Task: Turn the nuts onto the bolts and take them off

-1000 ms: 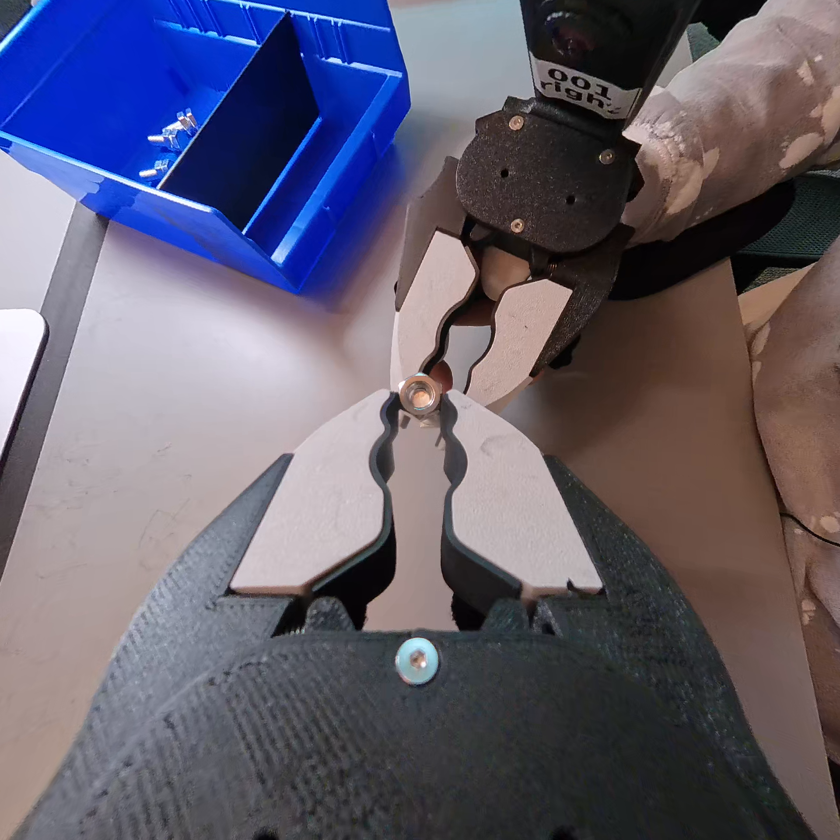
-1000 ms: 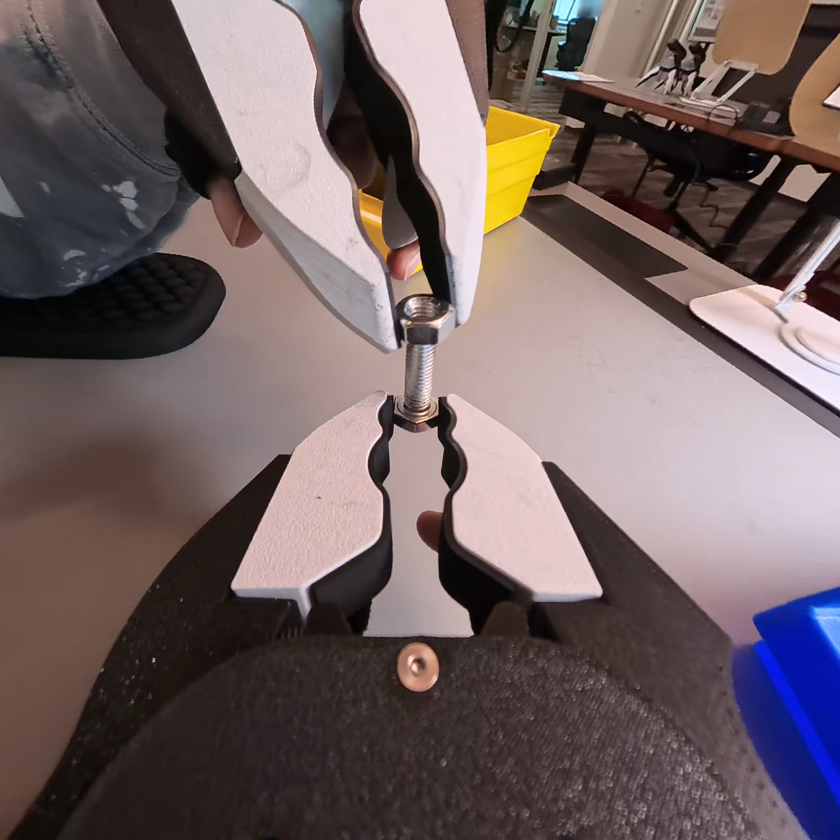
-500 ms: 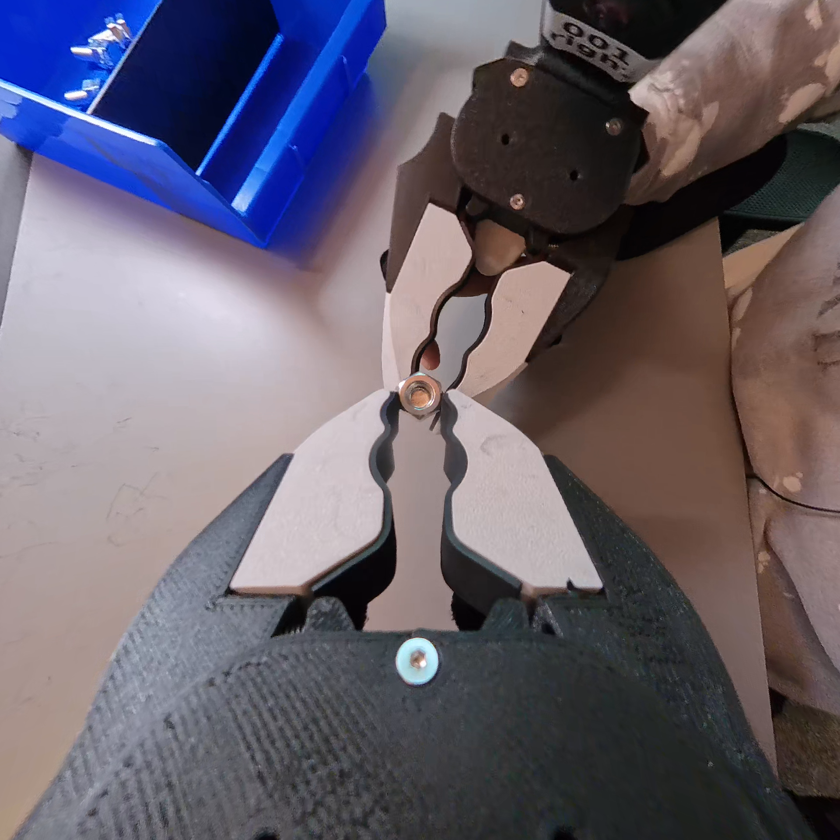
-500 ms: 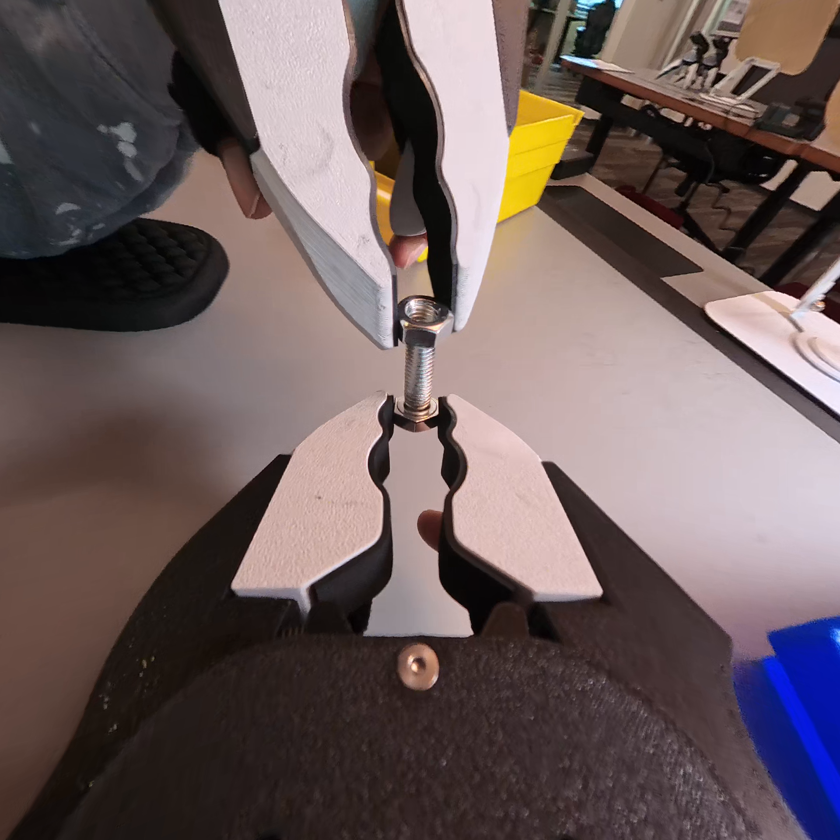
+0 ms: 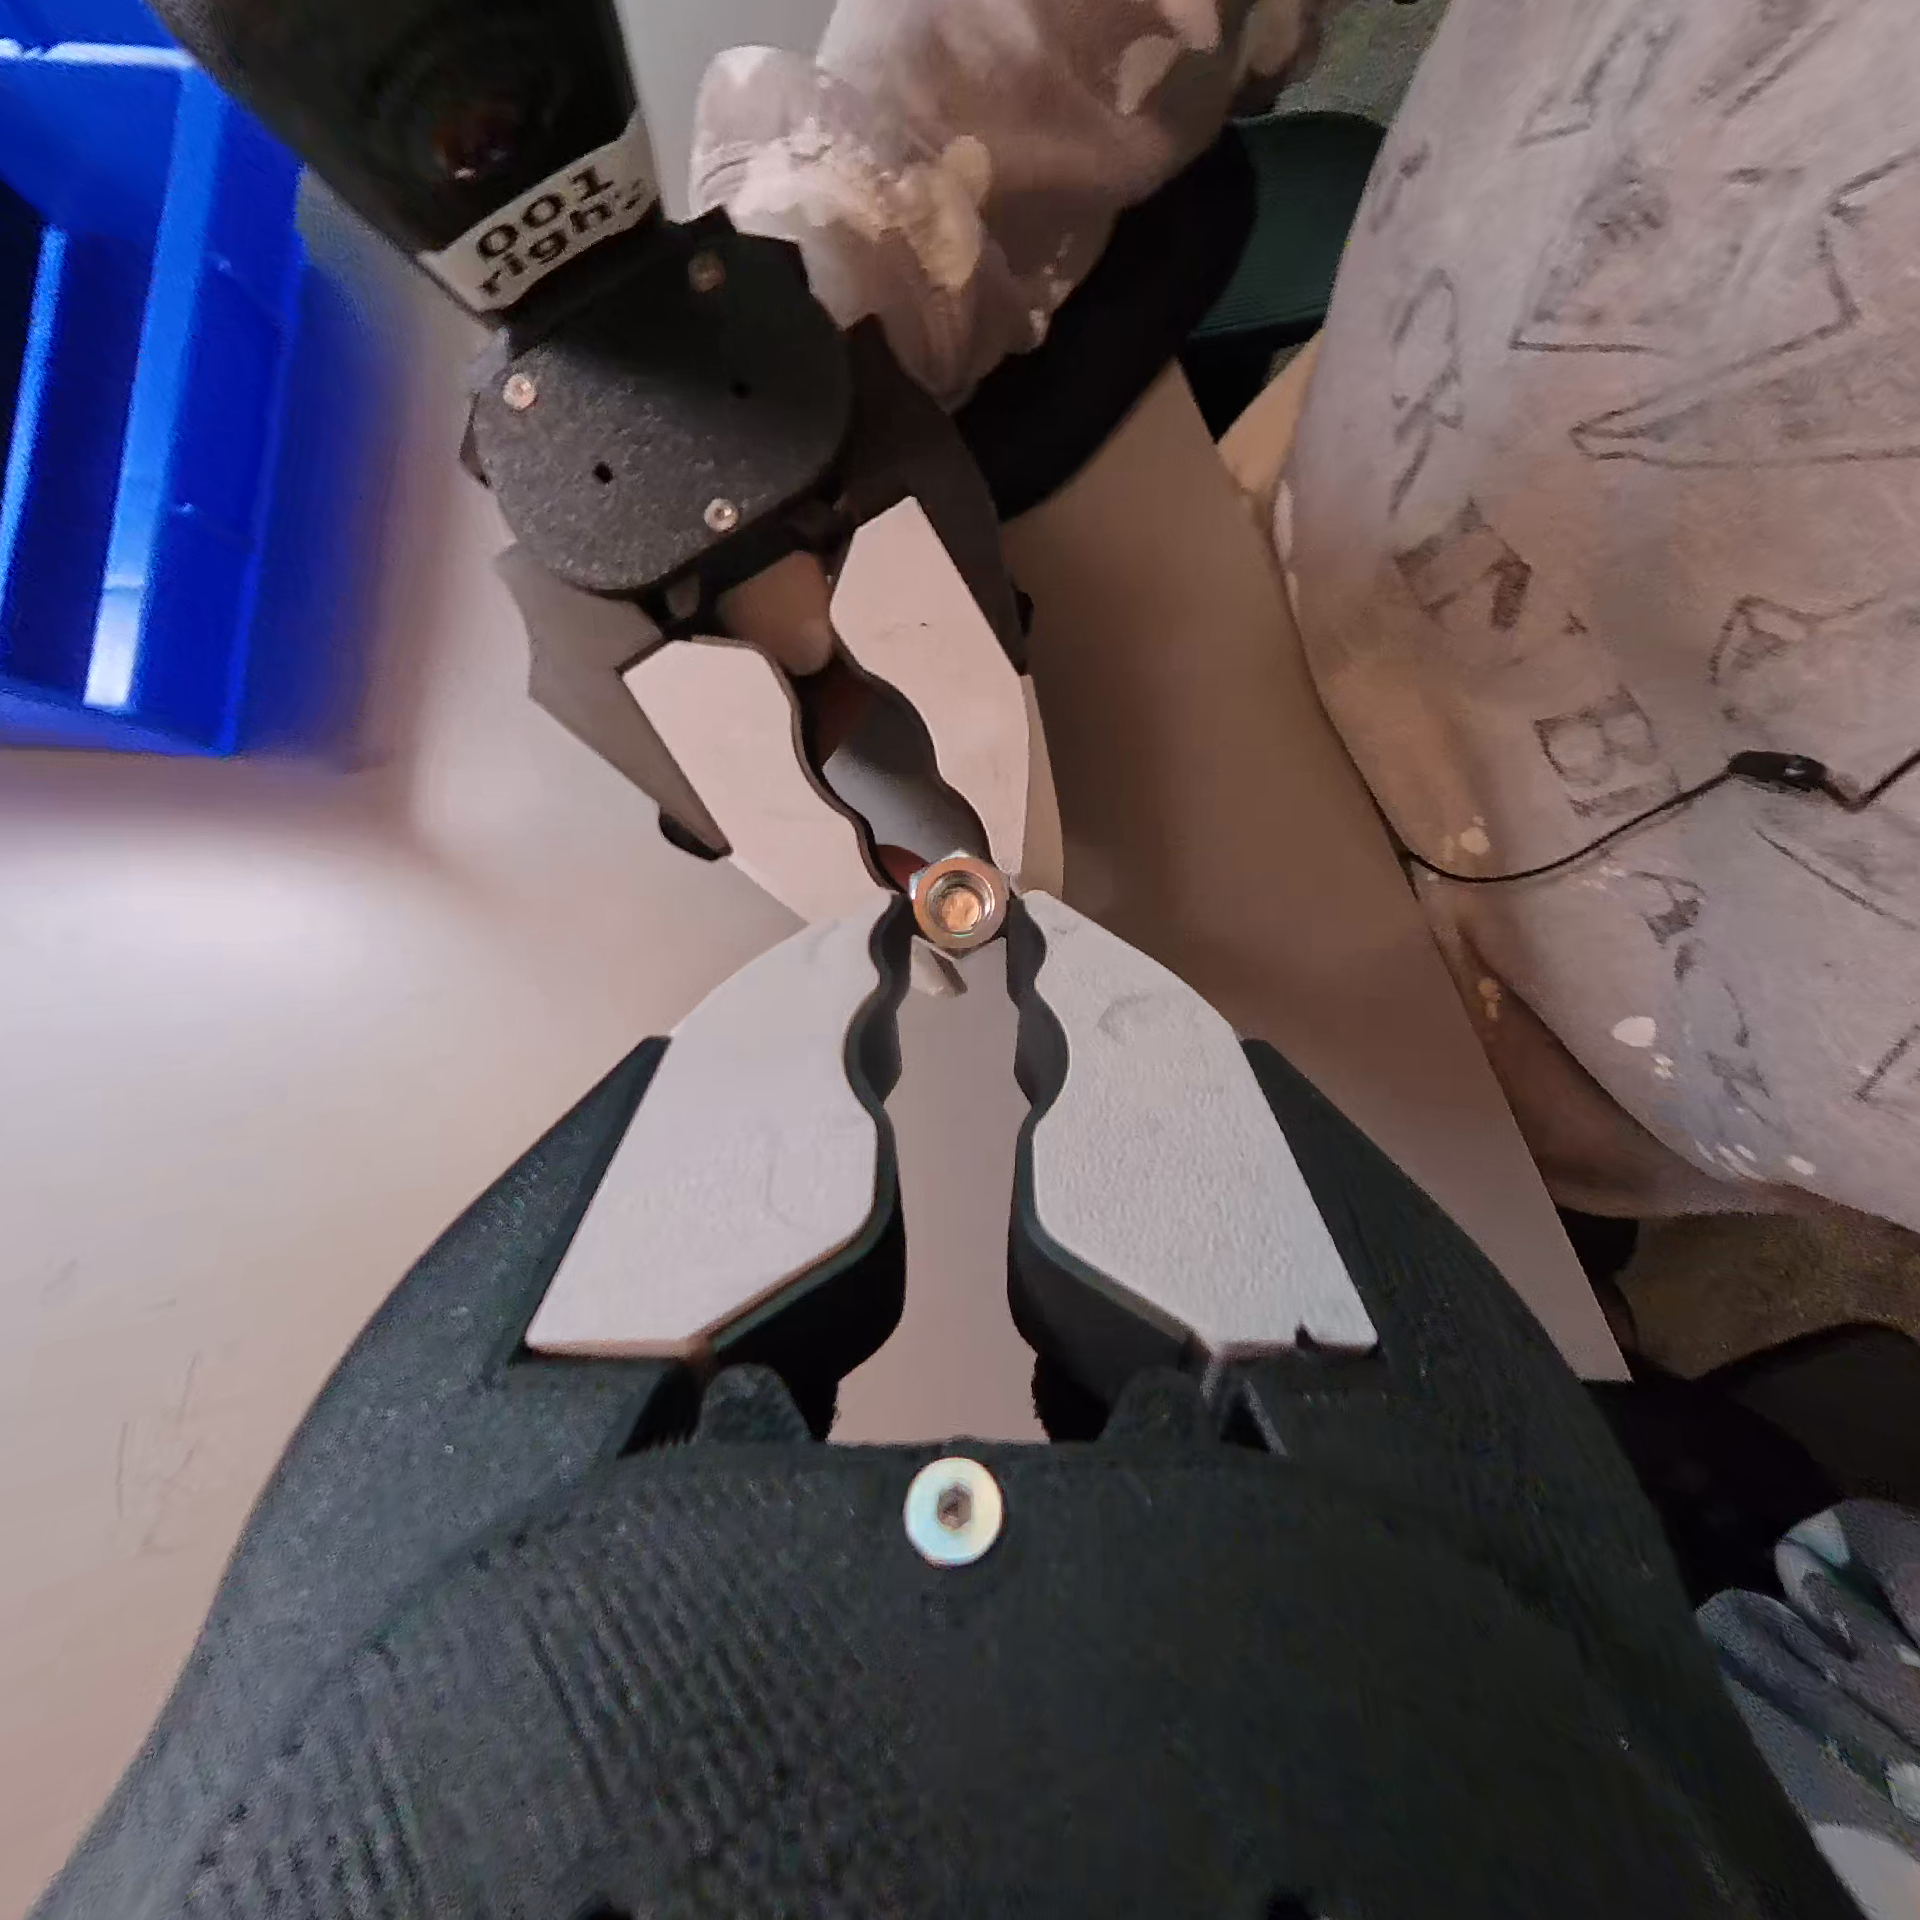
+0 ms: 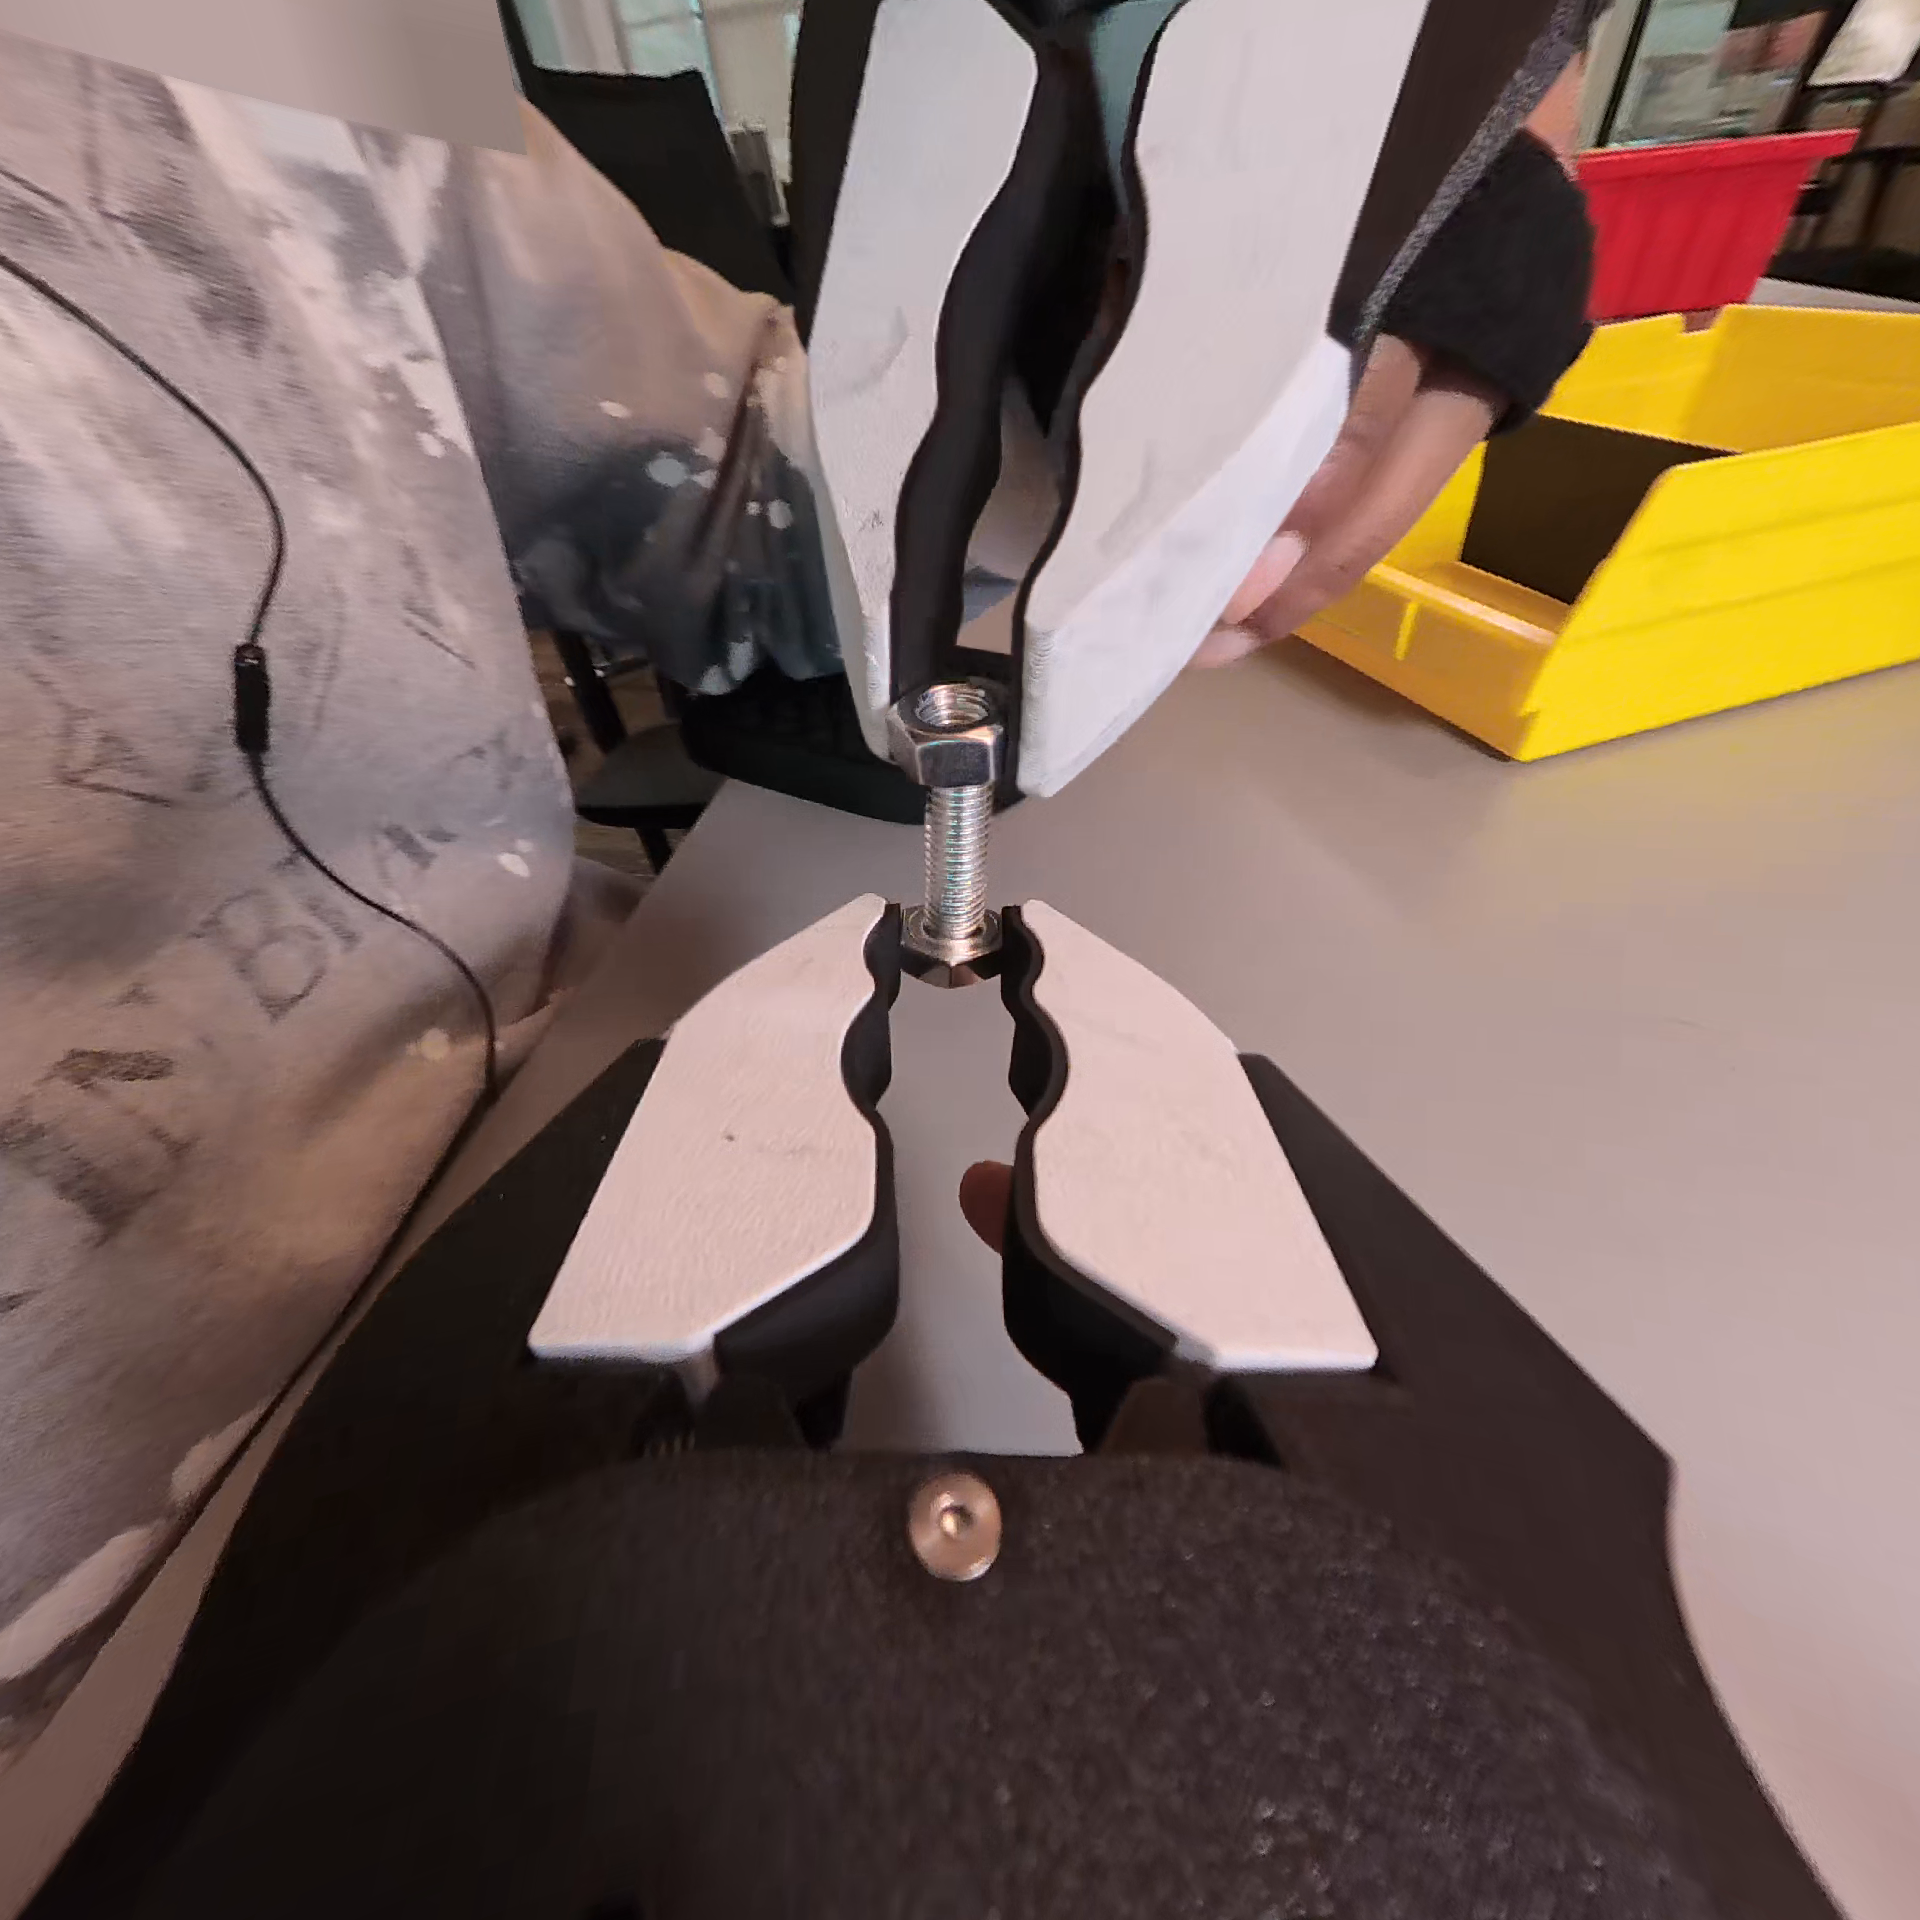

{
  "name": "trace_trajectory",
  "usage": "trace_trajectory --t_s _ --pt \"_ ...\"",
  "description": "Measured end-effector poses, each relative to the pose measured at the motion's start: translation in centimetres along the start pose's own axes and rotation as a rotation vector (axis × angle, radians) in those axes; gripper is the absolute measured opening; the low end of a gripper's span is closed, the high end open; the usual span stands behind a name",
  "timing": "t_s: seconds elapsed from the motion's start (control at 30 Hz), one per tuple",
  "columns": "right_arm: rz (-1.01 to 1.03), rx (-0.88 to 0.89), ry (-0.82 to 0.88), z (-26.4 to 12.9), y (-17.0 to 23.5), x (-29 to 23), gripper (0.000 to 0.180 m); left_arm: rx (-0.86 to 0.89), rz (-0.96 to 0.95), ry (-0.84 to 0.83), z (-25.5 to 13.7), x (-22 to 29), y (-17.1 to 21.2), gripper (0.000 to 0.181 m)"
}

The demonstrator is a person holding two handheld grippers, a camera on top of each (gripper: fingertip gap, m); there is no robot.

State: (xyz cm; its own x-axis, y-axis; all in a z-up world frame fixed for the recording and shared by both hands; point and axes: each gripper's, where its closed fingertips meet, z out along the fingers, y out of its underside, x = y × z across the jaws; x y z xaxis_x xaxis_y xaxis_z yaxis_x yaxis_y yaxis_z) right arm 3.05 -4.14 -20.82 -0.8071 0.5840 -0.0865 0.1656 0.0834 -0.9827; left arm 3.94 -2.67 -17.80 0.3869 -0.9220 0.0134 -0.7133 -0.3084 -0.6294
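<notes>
Writing and labels. A white sticker (image 5: 540, 244) with dark print wraps the black body of the right gripper, above its round black hub in the left wrist view. Faded grey lettering runs across the person's pale garment (image 5: 1621, 540), to the right of both grippers, with a thin black cable (image 5: 1621, 831) lying over it. No brand marks can be made out on the bins or the hardware.

Left gripper (image 5: 956, 914). Fingers drawn in close, pinching a hex nut (image 5: 956, 909) at the very tips; the inner wavy edges touch the nut's flats. Seen end-on, the nut's bore shows the bolt end inside. In the right wrist view this gripper (image 6: 948, 727) comes down from above, holding the same nut (image 6: 945, 743) at the far end of the thread.

Right gripper (image 6: 948, 940). Fingers narrowly parted and clamped on the hex head of a bolt (image 6: 948, 862); the threaded shank stands straight out from the tips, pointing at the left gripper. A fingertip shows in the gap behind the tips. In the left wrist view the right gripper (image 5: 935, 862) meets the left one tip to tip.

Surroundings. Grey table (image 6: 1507, 1039) beneath both grippers. Yellow bin (image 6: 1683, 582) beyond and right of the right gripper; red bin (image 6: 1704, 218) behind it. Blue bin (image 5: 156, 416), blurred, far left of the left gripper.
</notes>
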Motion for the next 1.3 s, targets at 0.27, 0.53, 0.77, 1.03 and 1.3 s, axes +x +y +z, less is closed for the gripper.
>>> trace_trajectory --t_s 0.27,0.53,0.77,1.03,1.3 --pt "-0.036 0.019 -0.057 0.2 -0.5 -1.4 0.018 0.019 0.083 0.162 -0.1 1.5 -0.6 0.018" --pt "-0.037 0.026 -0.058 0.2 -0.7 -1.6 0.018 0.007 0.134 0.155 -0.3 1.7 -0.8 0.018" --pt "-0.043 0.028 -0.029 0.0 -0.9 -1.2 0.018 0.07 0.12 0.085 -1.1 1.2 -1.3 0.018" --pt "-0.022 0.006 -0.012 0.1 -0.5 -0.9 0.018 0.18 0.045 0.021 -0.8 0.8 -0.4 0.017" --pt "0.002 -0.058 0.019 0.3 0.6 -0.2 0.018 0.215 0.0 -0.001 -0.2 0.3 0.5 0.013"
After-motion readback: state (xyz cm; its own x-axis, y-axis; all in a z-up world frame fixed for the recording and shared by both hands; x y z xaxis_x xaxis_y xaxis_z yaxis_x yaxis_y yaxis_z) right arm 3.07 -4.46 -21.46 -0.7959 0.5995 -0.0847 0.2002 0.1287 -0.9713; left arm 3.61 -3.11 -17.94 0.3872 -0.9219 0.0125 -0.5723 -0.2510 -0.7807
